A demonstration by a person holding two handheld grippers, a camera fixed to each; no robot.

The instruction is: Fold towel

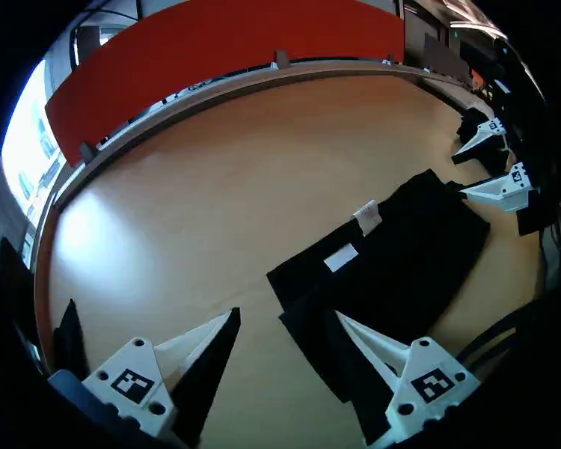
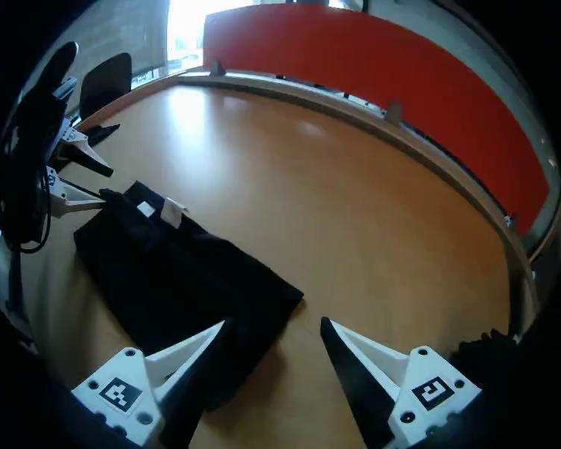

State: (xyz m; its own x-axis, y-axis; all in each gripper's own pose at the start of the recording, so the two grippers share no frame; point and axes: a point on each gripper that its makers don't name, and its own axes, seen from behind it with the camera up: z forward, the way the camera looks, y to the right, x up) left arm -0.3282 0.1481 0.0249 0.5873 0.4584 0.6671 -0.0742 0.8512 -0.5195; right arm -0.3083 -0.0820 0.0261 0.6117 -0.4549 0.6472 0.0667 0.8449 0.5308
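Across both views spreads a broad wooden table [image 1: 206, 209], its honey-coloured top smooth and glossy enough to carry a pale smear of window glare. Along its far edge stands a long red partition panel [image 1: 221, 45], flat and matte, seated in small grey brackets above a pale rim strip.

On the table lies the towel [image 1: 415, 254]. It is black, soft and matte, folded into a long layered rectangle whose edges sit slightly stepped at one short end.

The left gripper [image 1: 284, 313] is at that stepped end, its fingers spread apart and holding nothing. One finger overlaps the towel's corner and the other is over bare wood beside it. Whether the overlapping finger touches the cloth cannot be told.

The right gripper [image 2: 273, 322] is at the opposite short end, likewise spread wide and empty, with one finger over the towel's corner and the other over the table.

Each finger is a tapering white plastic wedge with open ribs, faced with a black pad and carrying a square black-and-white marker [image 1: 133, 384].

Nearer the left gripper's end, a small white cloth tag [image 1: 367, 217] sticks out from the towel's long edge. Just beside it, a flat white rectangular label [image 1: 341, 257] lies on the black fabric.
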